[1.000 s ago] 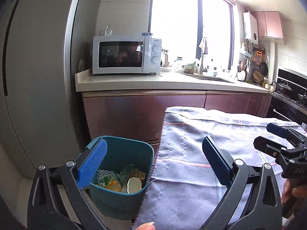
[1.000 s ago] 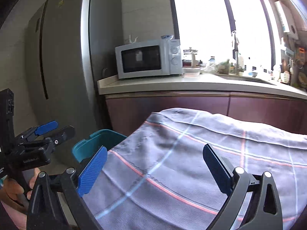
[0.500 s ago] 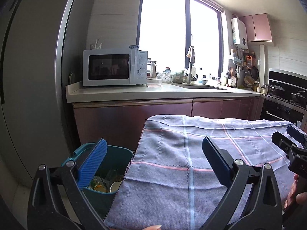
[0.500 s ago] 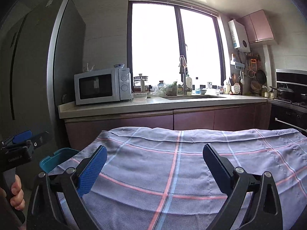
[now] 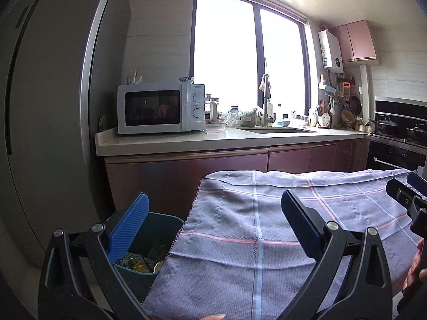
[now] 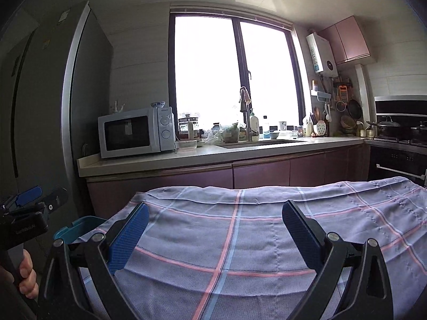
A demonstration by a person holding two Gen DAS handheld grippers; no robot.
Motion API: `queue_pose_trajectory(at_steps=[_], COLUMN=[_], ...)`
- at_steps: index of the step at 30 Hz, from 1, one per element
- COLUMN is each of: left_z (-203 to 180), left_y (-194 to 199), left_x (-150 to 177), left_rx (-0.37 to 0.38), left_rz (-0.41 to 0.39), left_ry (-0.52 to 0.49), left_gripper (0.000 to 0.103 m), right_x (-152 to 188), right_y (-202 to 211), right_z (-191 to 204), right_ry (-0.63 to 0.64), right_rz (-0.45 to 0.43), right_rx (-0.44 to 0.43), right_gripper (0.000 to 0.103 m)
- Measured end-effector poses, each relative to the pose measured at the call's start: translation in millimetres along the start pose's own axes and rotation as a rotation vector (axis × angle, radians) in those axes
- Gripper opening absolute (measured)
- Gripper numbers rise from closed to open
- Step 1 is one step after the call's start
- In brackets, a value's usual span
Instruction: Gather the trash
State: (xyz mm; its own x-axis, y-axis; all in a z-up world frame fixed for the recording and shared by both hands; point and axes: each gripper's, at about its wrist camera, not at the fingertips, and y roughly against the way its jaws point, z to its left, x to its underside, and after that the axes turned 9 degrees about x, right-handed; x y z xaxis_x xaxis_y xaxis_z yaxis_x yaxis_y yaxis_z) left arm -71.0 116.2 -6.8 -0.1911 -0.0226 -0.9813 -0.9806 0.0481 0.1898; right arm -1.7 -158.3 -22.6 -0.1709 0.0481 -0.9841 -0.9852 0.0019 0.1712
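Observation:
A teal trash bin [image 5: 149, 242] stands on the floor left of the table, with wrappers and a white piece [image 5: 138, 261] inside; its rim also shows in the right wrist view [image 6: 77, 228]. My left gripper [image 5: 213, 226] is open and empty, raised above the table's left edge. My right gripper [image 6: 213, 229] is open and empty above the middle of the table. The right gripper also shows at the right edge of the left wrist view [image 5: 408, 197], and the left gripper at the left of the right wrist view [image 6: 32, 200].
The table is covered by a grey-blue checked cloth [image 6: 253, 240]. Behind it runs a counter [image 5: 226, 141] with a white microwave [image 5: 160, 108], a sink and kitchenware. A tall grey fridge [image 5: 45, 120] stands at the left, a stove [image 5: 400, 133] at the right.
Both grippers have risen and tilted up, away from the bin toward the table. The bin has slid low and left in the left wrist view. Both stay open.

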Motion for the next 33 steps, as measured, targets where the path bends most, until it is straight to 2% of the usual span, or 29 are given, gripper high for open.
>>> queue_pose_trajectory(at_steps=[33], left_z=[-1.7], left_y=[3.7], left_x=[-3.8], left_rx=[-0.041], left_rz=[-0.028], left_ry=[-0.005], left_gripper=[0.097], right_x=[-0.7], right_y=[1.3], right_z=[-4.0], right_ry=[-0.015], right_rz=[-0.014], right_rx=[0.005], right_gripper=[0.096])
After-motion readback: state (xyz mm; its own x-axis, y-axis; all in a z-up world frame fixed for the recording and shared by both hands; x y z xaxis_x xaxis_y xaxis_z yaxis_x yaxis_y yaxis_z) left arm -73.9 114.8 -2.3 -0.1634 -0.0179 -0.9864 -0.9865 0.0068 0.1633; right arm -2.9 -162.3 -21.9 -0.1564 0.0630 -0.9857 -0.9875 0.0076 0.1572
